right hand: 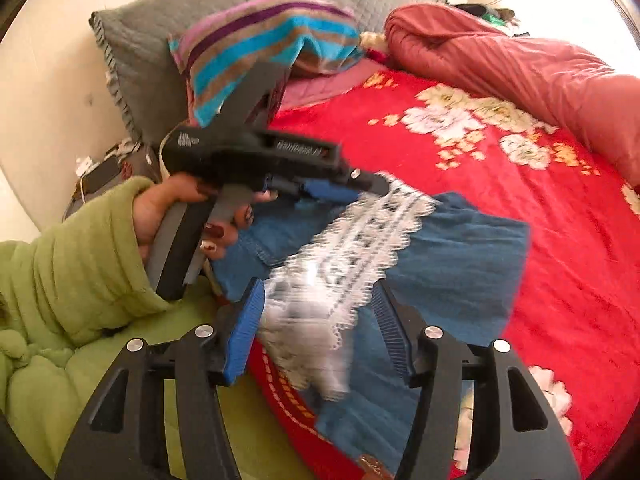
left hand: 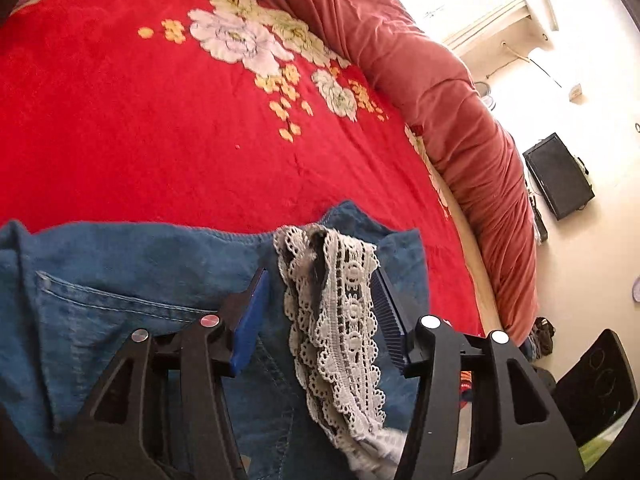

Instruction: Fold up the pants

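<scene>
I am looking down on the pants (left hand: 132, 292), blue denim with a white lace trim (left hand: 336, 312), lying bunched on the red floral bedspread (left hand: 140, 120) at the near edge of the bed.

Through the left wrist camera, my left claw (left hand: 320, 312) is standing partly open over the pants. The lace trim is running up between its two blue pads; I am not seeing either pad pressing on it, so this claw is gripping nothing. A back pocket of the pants is showing just left of the claw.

Through the right wrist camera, my right claw (right hand: 320, 320) is also standing partly open, with blurred lace and denim lying between its pads and no pad closing on the cloth. The pants are spreading away from it toward the middle of the bedspread.

Only the right view is showing the person's hand (right hand: 180, 216) in a green sleeve (right hand: 72, 264) holding the left claw's handle beside the pants, and, beyond the pants at the head of the bed, a striped cloth (right hand: 264, 44) and a grey pillow (right hand: 160, 28). Only the left view is showing the dark screen (left hand: 558, 176) on the floor past the rolled pink quilt (left hand: 460, 108) that is bordering the bedspread.
</scene>
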Action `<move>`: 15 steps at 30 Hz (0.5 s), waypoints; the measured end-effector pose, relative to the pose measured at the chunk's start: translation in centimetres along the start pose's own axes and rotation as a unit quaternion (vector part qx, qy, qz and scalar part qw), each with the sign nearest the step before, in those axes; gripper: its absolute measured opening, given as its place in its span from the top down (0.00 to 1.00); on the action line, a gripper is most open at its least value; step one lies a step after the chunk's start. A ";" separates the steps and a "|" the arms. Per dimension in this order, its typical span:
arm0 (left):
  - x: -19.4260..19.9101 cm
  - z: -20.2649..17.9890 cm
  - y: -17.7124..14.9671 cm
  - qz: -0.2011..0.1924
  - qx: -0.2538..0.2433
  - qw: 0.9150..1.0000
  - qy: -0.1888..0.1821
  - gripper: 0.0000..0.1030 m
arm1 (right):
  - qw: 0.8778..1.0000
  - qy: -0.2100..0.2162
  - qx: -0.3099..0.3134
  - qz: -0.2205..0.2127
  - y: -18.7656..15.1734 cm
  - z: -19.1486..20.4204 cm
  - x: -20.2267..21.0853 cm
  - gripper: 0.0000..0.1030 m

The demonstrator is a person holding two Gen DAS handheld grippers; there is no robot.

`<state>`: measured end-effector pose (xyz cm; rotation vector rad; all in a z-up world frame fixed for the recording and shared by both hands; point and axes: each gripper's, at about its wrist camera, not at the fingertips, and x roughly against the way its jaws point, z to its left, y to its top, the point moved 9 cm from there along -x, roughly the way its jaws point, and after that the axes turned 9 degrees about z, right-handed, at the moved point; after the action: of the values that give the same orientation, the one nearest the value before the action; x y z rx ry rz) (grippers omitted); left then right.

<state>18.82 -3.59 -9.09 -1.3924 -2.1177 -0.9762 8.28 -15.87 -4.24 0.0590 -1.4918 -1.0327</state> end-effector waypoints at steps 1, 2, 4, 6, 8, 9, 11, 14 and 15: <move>-0.2 0.0 0.0 0.002 -0.001 1.000 0.003 0.56 | 1.000 -0.005 -0.005 0.000 -0.3 -0.5 0.0 0.46; -0.5 0.1 -0.1 0.006 -0.002 1.000 0.009 0.56 | 1.000 -0.009 -0.010 0.003 -0.6 -0.9 0.0 0.46; -1.1 0.2 -0.1 0.011 -0.001 1.000 0.017 0.53 | 0.999 -0.017 -0.027 0.014 -1.3 -2.1 -0.8 0.46; -1.7 0.3 0.0 0.015 0.005 1.000 0.024 0.49 | 0.998 -0.019 -0.044 0.027 -2.1 -3.1 -1.9 0.46; -2.2 0.1 0.3 0.014 0.005 0.999 0.035 0.47 | 0.998 -0.020 -0.056 0.037 -2.8 -3.9 -2.7 0.46; -2.4 0.0 0.5 0.013 0.003 0.999 0.041 0.47 | 0.997 -0.022 -0.061 0.041 -3.2 -4.3 -3.1 0.46; -2.8 -0.4 0.9 0.013 -0.002 0.998 0.057 0.60 | 0.996 -0.022 -0.069 0.045 -3.6 -4.8 -3.6 0.47; -2.8 -1.8 1.4 0.006 -0.029 0.997 0.077 0.85 | 0.996 -0.022 -0.074 0.043 -4.0 -5.0 -3.7 0.47; -2.4 -2.5 1.6 -0.002 -0.040 0.996 0.074 0.87 | 0.996 -0.024 -0.074 0.040 -3.9 -5.0 -3.6 0.47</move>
<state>21.18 -6.55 -8.50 -1.3098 -1.9933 -1.1401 11.22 -18.85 -10.22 -0.1300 -1.4445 -1.0823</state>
